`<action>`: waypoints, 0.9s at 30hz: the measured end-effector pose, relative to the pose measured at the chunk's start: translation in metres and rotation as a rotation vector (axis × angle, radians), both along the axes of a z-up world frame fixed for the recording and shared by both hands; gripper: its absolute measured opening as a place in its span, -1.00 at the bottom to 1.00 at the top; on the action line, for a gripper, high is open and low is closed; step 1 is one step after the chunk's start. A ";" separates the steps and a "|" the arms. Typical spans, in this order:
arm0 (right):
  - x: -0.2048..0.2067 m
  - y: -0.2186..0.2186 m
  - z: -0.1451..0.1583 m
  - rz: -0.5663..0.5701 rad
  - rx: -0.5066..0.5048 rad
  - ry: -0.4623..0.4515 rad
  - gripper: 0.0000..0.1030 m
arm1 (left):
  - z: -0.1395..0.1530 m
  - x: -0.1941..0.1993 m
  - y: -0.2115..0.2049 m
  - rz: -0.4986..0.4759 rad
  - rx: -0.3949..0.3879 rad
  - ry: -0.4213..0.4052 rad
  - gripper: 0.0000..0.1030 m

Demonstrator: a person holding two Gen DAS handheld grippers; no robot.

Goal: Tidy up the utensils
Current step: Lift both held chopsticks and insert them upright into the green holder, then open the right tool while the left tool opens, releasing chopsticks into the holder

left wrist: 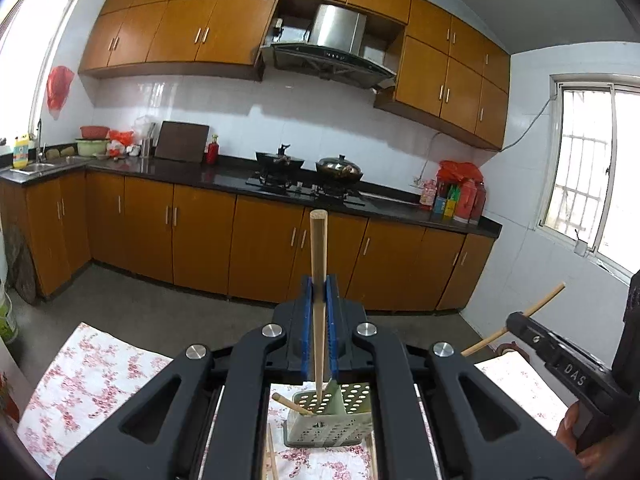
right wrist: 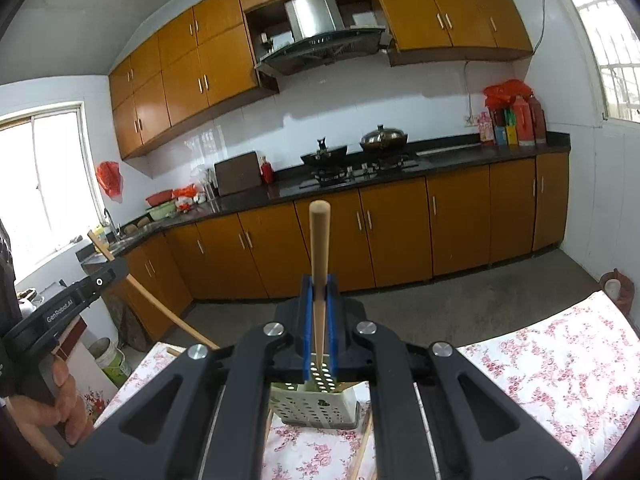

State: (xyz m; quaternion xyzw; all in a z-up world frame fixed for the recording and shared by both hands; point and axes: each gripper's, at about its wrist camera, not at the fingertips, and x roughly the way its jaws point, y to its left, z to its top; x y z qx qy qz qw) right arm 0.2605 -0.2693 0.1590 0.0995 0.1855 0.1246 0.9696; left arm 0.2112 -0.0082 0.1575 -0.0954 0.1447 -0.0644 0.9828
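Wooden chopsticks — one [left wrist: 319,280] pinched in the left claw [left wrist: 319,292], one [right wrist: 319,280] in the right claw [right wrist: 319,292] — stand mid-frame above the holder [left wrist: 332,420].

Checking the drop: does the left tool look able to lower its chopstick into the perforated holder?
Probably yes. The left tool grips its chopstick upright, tip just over the holder, whose top is open; one leaning chopstick occupies a corner.

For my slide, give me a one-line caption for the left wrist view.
Left gripper holds a wooden chopstick upright over the perforated utensil holder on a floral tablecloth.
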 end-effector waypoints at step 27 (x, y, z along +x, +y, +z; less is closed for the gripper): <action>-0.029 -0.016 -0.019 -0.057 -0.017 0.007 -0.61 | -0.002 -0.017 0.016 0.005 0.006 0.030 -0.83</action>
